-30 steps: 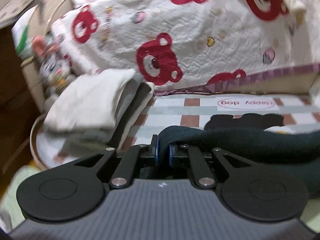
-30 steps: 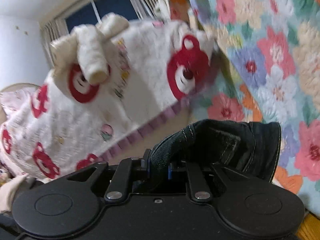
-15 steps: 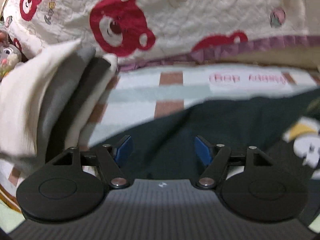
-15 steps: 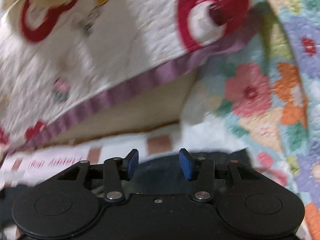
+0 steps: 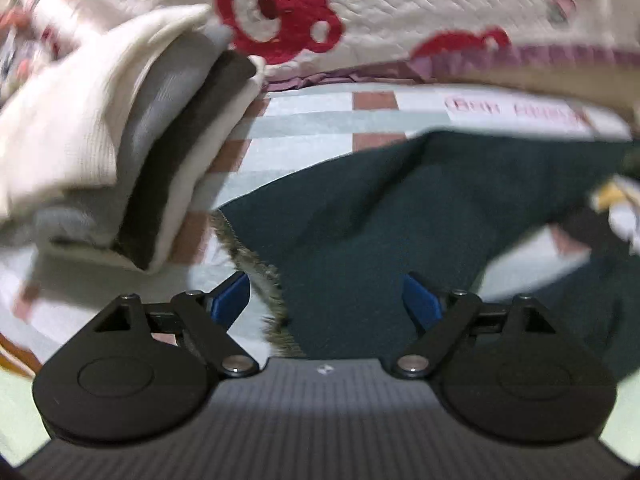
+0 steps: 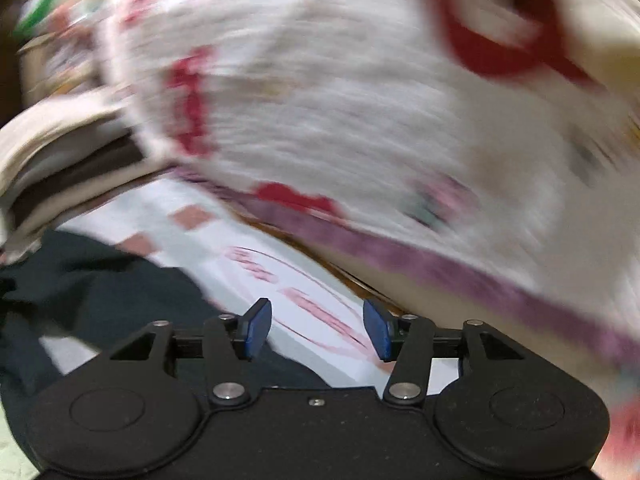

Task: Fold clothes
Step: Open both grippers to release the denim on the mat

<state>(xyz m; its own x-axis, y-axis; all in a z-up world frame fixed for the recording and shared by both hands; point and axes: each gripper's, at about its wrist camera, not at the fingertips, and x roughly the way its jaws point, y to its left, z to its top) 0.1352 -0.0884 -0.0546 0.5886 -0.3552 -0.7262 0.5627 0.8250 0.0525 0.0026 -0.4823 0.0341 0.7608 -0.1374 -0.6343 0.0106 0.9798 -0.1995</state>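
Observation:
A dark green garment [image 5: 380,216] with a frayed edge lies spread on the checked bed sheet [image 5: 304,120]. My left gripper [image 5: 326,300] hangs open just above its near edge, nothing between the blue pads. In the right wrist view, the same garment [image 6: 92,280] lies at the lower left. My right gripper [image 6: 316,330] is open over the sheet's pink lettering, to the right of the garment. The right wrist view is heavily blurred.
A stack of folded cream, grey and dark clothes [image 5: 120,140] sits left of the garment and shows again as the stack [image 6: 60,152] at left. A white quilt with red bears [image 5: 360,12] is piled behind, filling the quilt [image 6: 360,100] side of the right view.
Both grippers were shut on the dark garment a second ago, then opened and let it fall flat on the sheet. The right gripper has swung left and down since.

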